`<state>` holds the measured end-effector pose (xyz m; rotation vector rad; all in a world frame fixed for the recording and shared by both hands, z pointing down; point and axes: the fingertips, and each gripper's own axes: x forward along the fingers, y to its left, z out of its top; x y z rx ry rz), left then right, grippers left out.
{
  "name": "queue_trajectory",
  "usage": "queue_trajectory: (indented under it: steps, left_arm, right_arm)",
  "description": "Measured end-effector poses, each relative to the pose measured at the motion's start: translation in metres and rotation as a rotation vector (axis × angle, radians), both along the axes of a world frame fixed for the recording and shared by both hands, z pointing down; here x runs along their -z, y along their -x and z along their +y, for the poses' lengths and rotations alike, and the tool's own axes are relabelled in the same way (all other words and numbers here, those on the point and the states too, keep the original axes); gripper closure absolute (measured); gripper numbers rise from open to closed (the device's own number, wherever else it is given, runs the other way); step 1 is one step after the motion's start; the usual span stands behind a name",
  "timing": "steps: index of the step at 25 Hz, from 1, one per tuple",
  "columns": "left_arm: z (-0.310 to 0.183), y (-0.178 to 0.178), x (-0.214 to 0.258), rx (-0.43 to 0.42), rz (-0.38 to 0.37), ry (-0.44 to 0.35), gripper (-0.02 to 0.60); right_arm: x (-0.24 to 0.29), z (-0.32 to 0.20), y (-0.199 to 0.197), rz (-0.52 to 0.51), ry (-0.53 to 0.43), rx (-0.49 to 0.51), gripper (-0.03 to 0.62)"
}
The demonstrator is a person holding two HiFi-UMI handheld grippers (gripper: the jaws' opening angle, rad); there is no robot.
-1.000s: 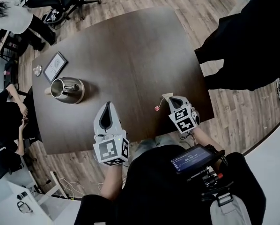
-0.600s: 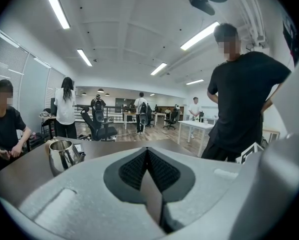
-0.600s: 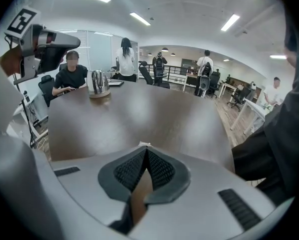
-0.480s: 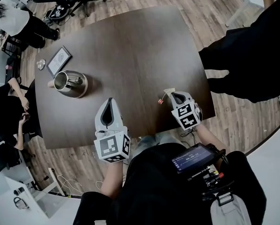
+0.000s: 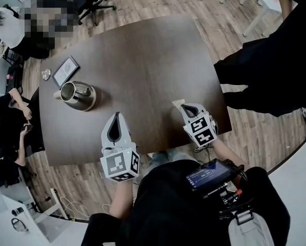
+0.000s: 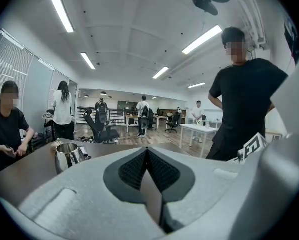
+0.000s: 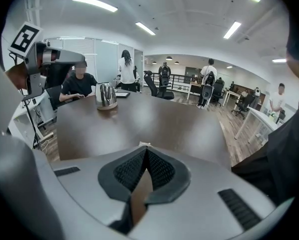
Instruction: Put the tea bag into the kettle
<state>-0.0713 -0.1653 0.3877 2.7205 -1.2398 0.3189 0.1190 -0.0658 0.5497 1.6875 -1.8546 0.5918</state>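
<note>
We are pinching the tea bag (image 5: 179, 102) by a thin edge in the closed jaws of the right gripper (image 5: 186, 106), well to the right of the kettle (image 5: 79, 95), while the left gripper (image 5: 117, 117), nearer the kettle, is keeping its jaws closed on nothing. With so little of the bag gripped, we are risking it slipping out onto the worktop (image 5: 143, 55) short of the kettle. Since nothing is steadying the kettle, we are also risking nudging it or dropping the bag outside its mouth.
</note>
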Motion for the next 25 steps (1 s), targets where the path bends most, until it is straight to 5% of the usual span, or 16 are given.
queue_trajectory:
  steps: [18, 25]
  left_arm:
    - [0.016, 0.031, 0.015, 0.076, 0.01, -0.023, 0.578]
    - [0.012, 0.071, 0.02, 0.158, 0.017, -0.035, 0.578]
  right_arm:
    - [0.075, -0.019, 0.045, -0.033, -0.147, 0.12, 0.588]
    - [0.089, -0.044, 0.073, -0.034, -0.185, 0.184, 0.588]
